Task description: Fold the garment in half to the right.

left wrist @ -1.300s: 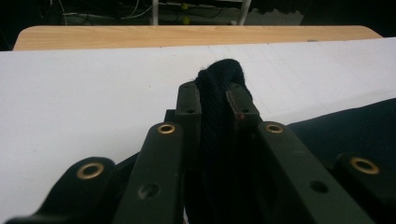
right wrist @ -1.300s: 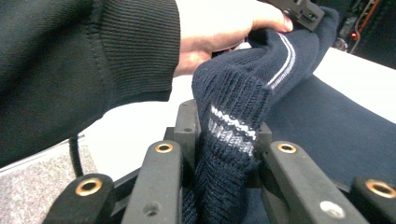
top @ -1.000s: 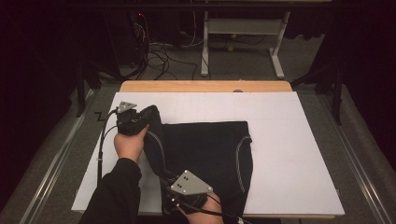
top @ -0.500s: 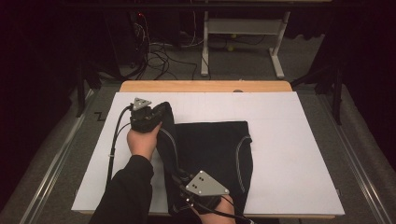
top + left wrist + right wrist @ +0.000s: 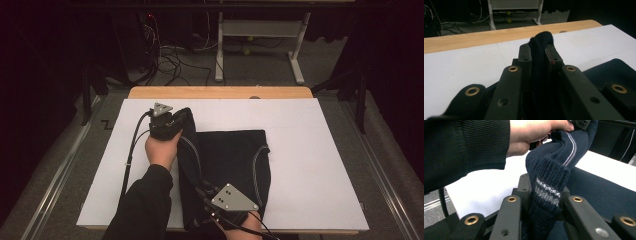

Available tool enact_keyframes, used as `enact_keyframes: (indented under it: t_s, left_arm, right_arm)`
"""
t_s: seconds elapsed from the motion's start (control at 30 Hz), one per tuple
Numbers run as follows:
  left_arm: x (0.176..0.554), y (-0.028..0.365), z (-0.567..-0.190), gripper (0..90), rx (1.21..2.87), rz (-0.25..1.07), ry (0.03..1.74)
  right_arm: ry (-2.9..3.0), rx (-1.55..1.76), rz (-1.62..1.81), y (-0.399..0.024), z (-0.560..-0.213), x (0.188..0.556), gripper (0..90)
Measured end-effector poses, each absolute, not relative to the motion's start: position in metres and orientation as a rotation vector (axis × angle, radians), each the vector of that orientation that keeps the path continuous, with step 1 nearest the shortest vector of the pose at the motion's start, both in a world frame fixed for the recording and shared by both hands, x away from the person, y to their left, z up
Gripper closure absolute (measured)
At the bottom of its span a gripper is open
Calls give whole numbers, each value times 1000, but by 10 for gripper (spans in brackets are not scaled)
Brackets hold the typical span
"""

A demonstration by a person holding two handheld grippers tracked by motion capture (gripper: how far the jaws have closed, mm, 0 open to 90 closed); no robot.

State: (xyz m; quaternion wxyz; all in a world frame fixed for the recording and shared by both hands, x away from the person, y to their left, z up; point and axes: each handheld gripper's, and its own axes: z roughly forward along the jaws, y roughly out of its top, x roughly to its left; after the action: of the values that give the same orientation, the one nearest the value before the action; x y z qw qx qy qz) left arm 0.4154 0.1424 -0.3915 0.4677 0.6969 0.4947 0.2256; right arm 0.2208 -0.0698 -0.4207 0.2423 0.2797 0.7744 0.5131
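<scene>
A dark navy knitted garment [image 5: 235, 155] with pale stripes lies on the white board [image 5: 310, 165]. Its left side is lifted into a fold between my two grippers. My left gripper [image 5: 179, 116] is at the garment's far left corner, shut on a bunched edge of the knit [image 5: 541, 40], which stands up between the jaws [image 5: 540, 52]. My right gripper [image 5: 201, 186] is at the board's near edge, shut on the striped hem [image 5: 549, 190]. In the right gripper view the knit [image 5: 554, 162] rises tight to the left hand [image 5: 531, 132].
A wooden table edge [image 5: 220, 92] shows beyond the board. Behind it on the floor are a white desk frame [image 5: 260, 30] and loose cables [image 5: 170, 50]. Metal rails [image 5: 55, 175] run along both sides. The board's right half is bare.
Both grippers have moved to the right, carrying the lifted left edge of the garment further over its flat part. The jaws have stayed shut on the knit.
</scene>
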Motion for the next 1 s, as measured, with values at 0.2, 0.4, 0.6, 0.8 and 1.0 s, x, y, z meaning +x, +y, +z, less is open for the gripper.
enact_keyframes:
  t_s: [0.2,0.4,0.6,0.8,1.0]
  left_arm:
    - [417,127,-391,744,1716,554,1204]
    - [419,114,-387,744,1728,553,1187]
    - [420,104,-382,744,1746,548,1169]
    - [423,86,-381,744,1756,536,1143]
    - [423,69,-384,744,1766,529,1124]
  right_arm:
    - [2107,775,1389,-79,-421,219,744]
    - [2092,795,1383,-89,-421,218,745]
    - [2084,803,1384,-96,-420,217,744]
    - [2060,821,1380,-107,-420,214,744]
    - [2051,846,1363,-124,-424,214,744]
